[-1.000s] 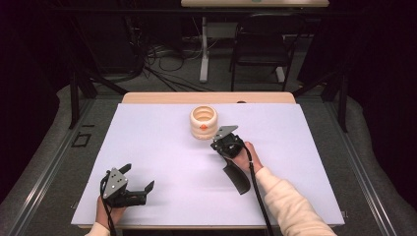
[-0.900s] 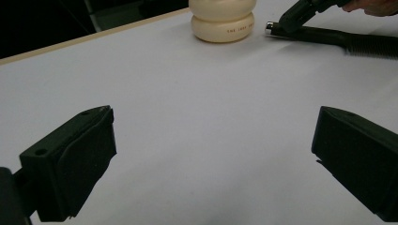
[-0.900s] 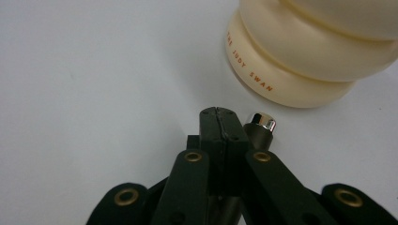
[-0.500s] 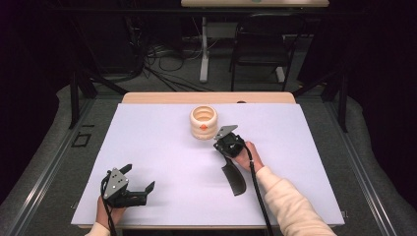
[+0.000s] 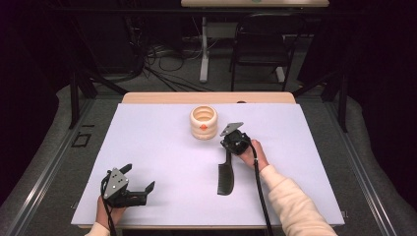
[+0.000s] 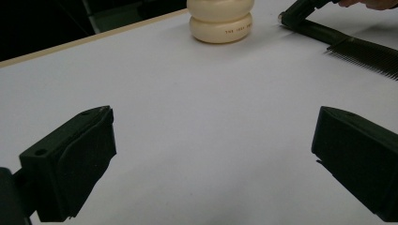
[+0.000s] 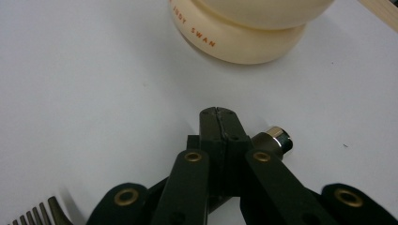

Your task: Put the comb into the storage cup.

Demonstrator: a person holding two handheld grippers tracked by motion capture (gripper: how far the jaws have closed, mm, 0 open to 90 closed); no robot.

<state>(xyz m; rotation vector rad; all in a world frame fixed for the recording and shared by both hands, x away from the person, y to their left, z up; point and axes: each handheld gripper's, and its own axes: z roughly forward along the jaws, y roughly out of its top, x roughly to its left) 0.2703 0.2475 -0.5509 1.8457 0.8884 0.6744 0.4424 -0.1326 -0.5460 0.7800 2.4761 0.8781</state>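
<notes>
My left tongs [image 5: 139, 180] sit low at the near left, jaws spread wide, the hand [image 5: 105, 214] behind them. My right tongs [image 5: 227, 146] are out at mid-bench, jaws pressed together, with the right hand [image 5: 255, 156] and sleeve [image 5: 290, 204] trailing back toward me.

high view looks down; both close gripper views share the cream pot [image 5: 203, 122].

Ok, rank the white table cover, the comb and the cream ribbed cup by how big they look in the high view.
1. White table cover, by far the largest.
2. Comb and cream ribbed cup: too close to rank. The comb is longer but thin, the cup shorter and wider.
</notes>
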